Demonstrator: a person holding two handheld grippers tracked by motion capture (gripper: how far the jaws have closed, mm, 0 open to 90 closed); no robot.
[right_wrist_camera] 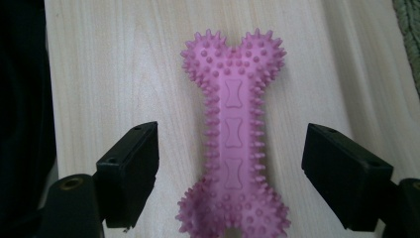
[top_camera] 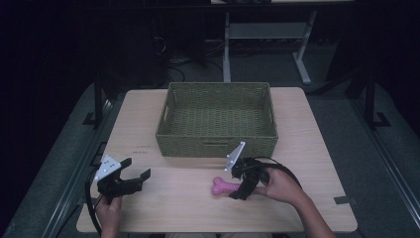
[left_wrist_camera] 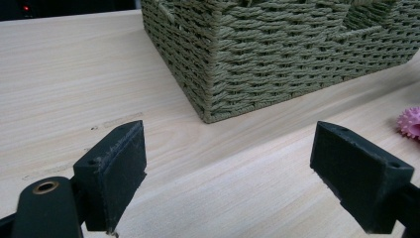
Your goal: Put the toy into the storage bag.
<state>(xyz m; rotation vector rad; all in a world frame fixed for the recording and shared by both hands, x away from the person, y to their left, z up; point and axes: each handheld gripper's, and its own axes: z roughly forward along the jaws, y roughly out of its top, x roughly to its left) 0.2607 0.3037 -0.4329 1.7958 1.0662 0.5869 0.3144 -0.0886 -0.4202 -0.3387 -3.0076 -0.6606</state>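
Dark floor, cables and steel desk legs lie beyond the basket [top_camera: 216,119], which I take as my landmark; it sits toward the far middle of a pale wood-grain table [top_camera: 148,203], unmarked apart from a faint scuff near the basket's front left corner. In front of the basket, slightly right of its centre, lies a pink spiked bone toy [right_wrist_camera: 233,144], flat on the wood. I have the right gripper [top_camera: 246,179] over it, jaws spread wide on either side of the shank and not touching (lined up, I judge, for a pinch across the narrow middle). The left gripper [top_camera: 130,179] waits well left of the basket's front, jaws parted and empty, presumably kept clear.
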